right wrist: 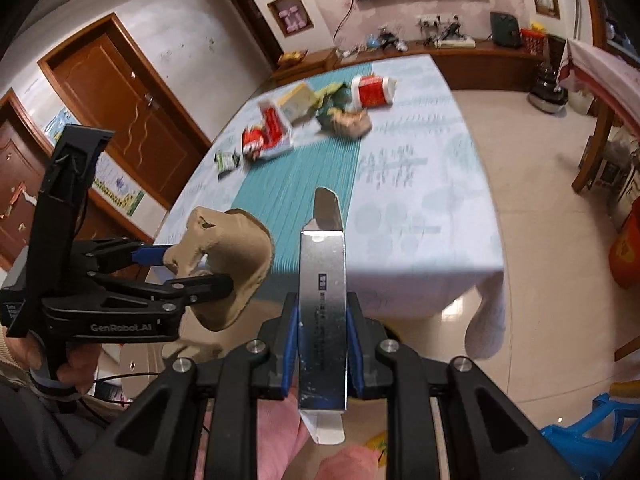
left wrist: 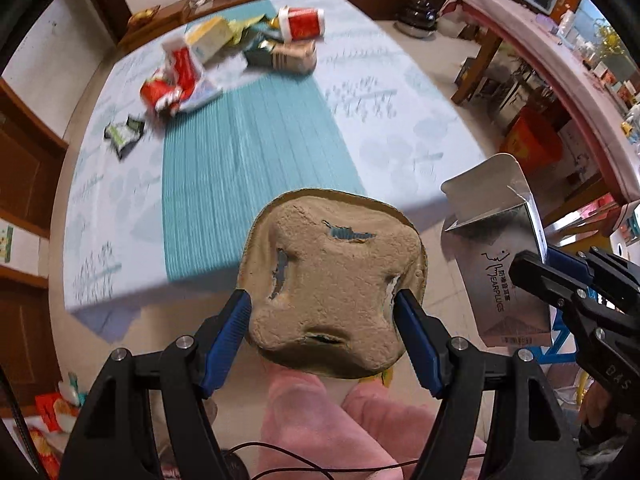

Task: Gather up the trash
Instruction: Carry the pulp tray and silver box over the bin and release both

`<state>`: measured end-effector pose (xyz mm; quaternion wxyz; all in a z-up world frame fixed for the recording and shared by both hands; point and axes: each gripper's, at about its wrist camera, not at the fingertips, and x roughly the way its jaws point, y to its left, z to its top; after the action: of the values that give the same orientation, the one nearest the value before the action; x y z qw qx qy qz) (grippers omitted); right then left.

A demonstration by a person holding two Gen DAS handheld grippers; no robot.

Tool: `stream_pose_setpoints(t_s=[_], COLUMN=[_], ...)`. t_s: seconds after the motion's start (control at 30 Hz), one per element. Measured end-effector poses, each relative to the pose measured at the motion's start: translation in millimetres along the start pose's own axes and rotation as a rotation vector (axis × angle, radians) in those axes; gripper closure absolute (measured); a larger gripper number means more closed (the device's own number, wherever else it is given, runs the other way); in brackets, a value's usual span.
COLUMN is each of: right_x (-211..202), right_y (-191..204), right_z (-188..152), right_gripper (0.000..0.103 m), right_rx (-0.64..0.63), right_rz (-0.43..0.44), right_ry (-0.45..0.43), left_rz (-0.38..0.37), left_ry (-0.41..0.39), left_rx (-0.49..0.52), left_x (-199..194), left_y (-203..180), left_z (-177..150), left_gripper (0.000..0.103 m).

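Observation:
My left gripper (left wrist: 324, 312) is shut on a brown moulded paper-pulp cup holder (left wrist: 332, 280), held in the air in front of the table's near edge; it also shows in the right wrist view (right wrist: 232, 256). My right gripper (right wrist: 322, 344) is shut on a flat silver earplug box (right wrist: 323, 300), also seen in the left wrist view (left wrist: 504, 264). More trash lies at the table's far end: a red and white cup (left wrist: 302, 22), a yellow box (left wrist: 210, 38), red wrappers (left wrist: 172, 84), a brown cup holder (left wrist: 294, 56), a dark wrapper (left wrist: 124, 134).
The table (left wrist: 392, 128) has a pale printed cloth and a teal runner (left wrist: 248, 160). Brown doors (right wrist: 132, 112) stand at the left, a long sideboard (right wrist: 480, 56) at the back, a blue stool (right wrist: 588, 432) and red bin (right wrist: 628, 248) on the right floor.

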<state>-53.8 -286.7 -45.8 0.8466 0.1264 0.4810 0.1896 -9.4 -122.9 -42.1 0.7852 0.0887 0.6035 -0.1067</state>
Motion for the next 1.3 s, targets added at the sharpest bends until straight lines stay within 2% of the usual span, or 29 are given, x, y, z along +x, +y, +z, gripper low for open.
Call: stream_pose_setpoints(t_s=[0.33, 0.53, 0.83, 1.03, 1.17, 1.3], right_x=[27.7, 63.3, 151.2, 206.3, 240.4, 268.8], right_y=[-1.4, -4.1, -30.7, -56.8, -71.5, -83.1], right_z=[-51.3, -73.0, -129.2, -171.2, -189.9, -198.3], right_gripper=[0.081, 0.081, 0.081, 0.081, 0.081, 0.081], right_rx=[0.079, 0.139, 0.297, 0.393, 0.405, 0.388], right_rz=[0.026, -0.015, -0.084, -0.117, -0.136, -0.154], right_ry=[0.071, 0.113, 0.137, 0.151, 0.176, 0.189], left_rz=[0.036, -0.002, -0.039, -0.028, -0.009, -0.001], left_ry=[0.062, 0.108, 0.107, 0.099, 0.104, 0.090], left_rx=[0.043, 0.049, 0.113, 0.132, 0.137, 0.129], left_x=[26.8, 68.2, 166.8, 238.4, 279.6, 304.3], left_y=[-3.4, 1.1, -2.8, -10.1, -12.0, -13.6], left_z=[-37.4, -54.5, -80.0, -96.0, -104.2, -104.8], left_gripper=[0.031, 0.031, 0.031, 0.031, 0.031, 0.031])
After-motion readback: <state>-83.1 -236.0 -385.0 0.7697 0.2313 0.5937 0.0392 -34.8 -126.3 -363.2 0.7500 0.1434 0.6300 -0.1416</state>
